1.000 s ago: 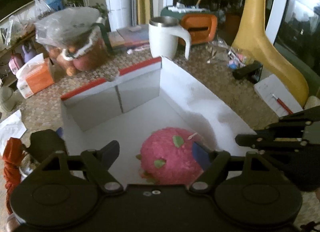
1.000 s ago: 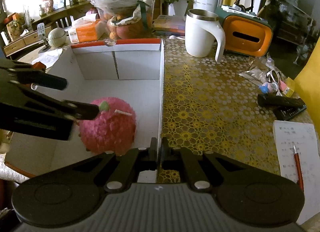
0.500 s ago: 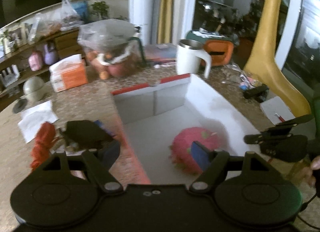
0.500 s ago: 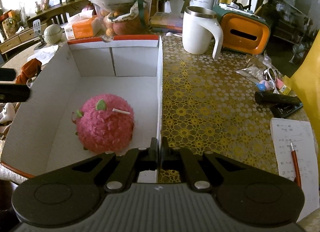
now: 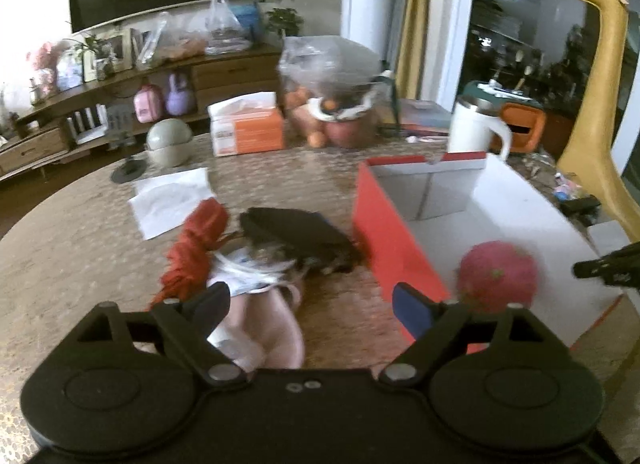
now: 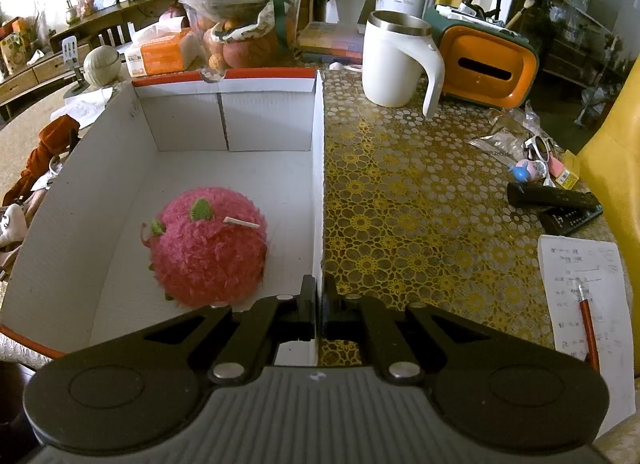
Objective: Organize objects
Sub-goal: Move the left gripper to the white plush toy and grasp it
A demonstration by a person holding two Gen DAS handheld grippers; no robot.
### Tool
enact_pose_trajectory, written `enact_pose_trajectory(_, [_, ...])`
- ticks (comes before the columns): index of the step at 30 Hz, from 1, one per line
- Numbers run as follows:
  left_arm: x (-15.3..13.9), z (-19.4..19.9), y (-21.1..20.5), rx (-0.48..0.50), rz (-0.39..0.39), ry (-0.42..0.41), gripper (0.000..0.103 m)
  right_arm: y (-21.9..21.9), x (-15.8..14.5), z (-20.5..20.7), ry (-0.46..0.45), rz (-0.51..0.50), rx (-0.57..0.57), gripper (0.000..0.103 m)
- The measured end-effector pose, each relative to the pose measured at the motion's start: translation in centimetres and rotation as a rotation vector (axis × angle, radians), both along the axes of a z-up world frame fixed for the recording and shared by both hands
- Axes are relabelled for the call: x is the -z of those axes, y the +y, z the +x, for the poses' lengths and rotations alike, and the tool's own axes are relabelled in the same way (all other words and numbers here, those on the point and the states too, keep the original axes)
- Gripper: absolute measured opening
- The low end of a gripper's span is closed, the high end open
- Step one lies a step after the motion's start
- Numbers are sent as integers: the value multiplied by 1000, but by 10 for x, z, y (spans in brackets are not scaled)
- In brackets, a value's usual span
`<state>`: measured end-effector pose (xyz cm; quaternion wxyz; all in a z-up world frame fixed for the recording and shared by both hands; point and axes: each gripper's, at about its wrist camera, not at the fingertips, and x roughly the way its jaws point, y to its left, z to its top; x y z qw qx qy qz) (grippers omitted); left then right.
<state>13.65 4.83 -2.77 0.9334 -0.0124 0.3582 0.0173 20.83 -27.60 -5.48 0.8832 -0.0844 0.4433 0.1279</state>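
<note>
A white-lined box with red outer walls [image 5: 384, 232] [image 6: 264, 124] stands on the table, and a fluffy pink ball [image 5: 498, 278] [image 6: 208, 248] lies inside it. My right gripper [image 6: 319, 304] is shut on the box's right wall. My left gripper [image 5: 310, 300] hovers over the table left of the box, its jaws opening, the pads touching nothing. Below and between its fingers lies a soft pink-and-white item [image 5: 272, 328]. Beyond that lie a red cloth thing [image 5: 196, 248] [image 6: 48, 152] and a black item [image 5: 296, 232]. The right gripper's tip [image 5: 608, 268] shows at the left wrist view's right edge.
Behind the box are a bag of fruit [image 6: 240, 24], an orange tissue box [image 5: 246, 128] and a white mug [image 6: 394, 60]. An orange holder [image 6: 486, 64], remotes [image 6: 556, 200] and a notepad with pen [image 6: 580, 292] lie to the right. A yellow giraffe [image 5: 596, 104] stands far right.
My left gripper has swung left, out of the box and over the pile beside it, and its jaws have widened. The pink ball stays in the box. The right gripper has not moved.
</note>
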Motion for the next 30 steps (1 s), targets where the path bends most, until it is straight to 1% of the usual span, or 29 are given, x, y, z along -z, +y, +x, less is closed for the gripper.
enact_pose_trajectory(9, [36,-7,30,-78,38,25,88,0,0,0,-1,-2,-3,3])
enact_pose_trajectory(12, [46,-7,35,-91,43,28,87,-1,0,0,-1,-2,-4,3])
enact_pose_trajectory(17, [60,-5,36,-81,65,41,81,-1,1,0,0,-2,-3,3])
enact_pose_trajectory(20, [69,-1,36,-88,72,69,77,-1,1,0,1,-3,-3,3])
enact_pose_trajectory(27, [80,0,39,-92,89,85,69,0,1,-1,0,-4,-3,3])
enact_pose_trajectory(30, [83,-1,35,-69,121,85,67,0,1,-1,0,-5,-3,3])
